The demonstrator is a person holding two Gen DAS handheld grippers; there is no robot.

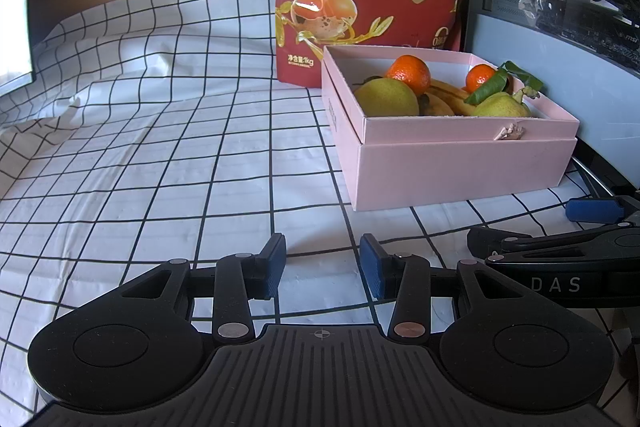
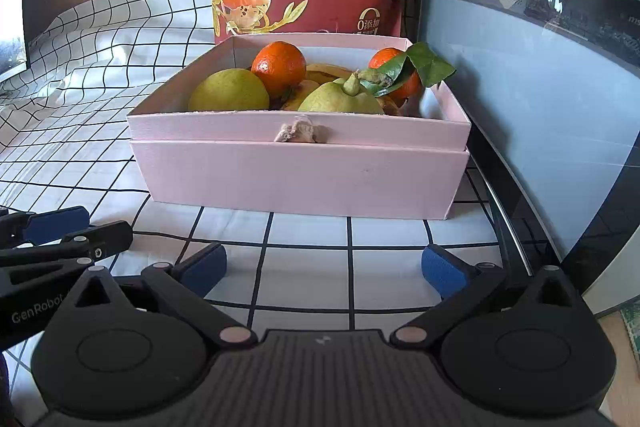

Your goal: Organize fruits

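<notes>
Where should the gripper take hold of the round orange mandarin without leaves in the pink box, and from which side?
Grip the round orange mandarin across its widest middle, coming from above. It sits highest on the pile in the pink cardboard box, its top half clear. The yellow-green pear crowds its lower left, so a low sideways approach would probably be blocked.

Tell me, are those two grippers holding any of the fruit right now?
No. The left gripper and the right gripper both stand open over the checked cloth, nothing between their pads. All the fruit sits in the pink box.
</notes>
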